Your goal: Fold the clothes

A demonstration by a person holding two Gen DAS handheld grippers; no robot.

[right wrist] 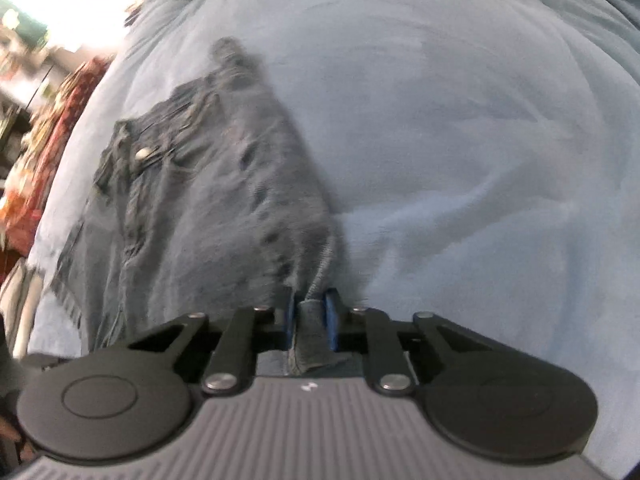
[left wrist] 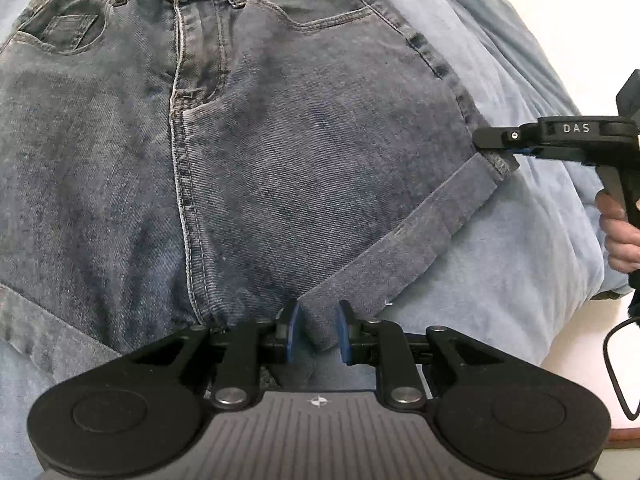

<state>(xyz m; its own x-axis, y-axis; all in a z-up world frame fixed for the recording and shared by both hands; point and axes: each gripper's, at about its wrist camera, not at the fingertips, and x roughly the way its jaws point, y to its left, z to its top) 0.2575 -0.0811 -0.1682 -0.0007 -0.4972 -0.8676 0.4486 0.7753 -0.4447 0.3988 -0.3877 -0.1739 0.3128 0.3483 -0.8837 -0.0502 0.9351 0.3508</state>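
With both the left gripper [left wrist: 316, 330] and right gripper [right wrist: 311, 322] pinching the denim shorts' [left wrist: 280, 168] cuffed hem, lift both corners evenly toward the waistband.

Both views are taken from wrist cameras, angled steeply down, very close to the denim shorts [left wrist: 248, 168] spread on a blue blanket [left wrist: 500, 240]. The left view is aimed toward the waistband from the hem; the right view, blurred, is aimed along one side. Shorts and blanket are shared.
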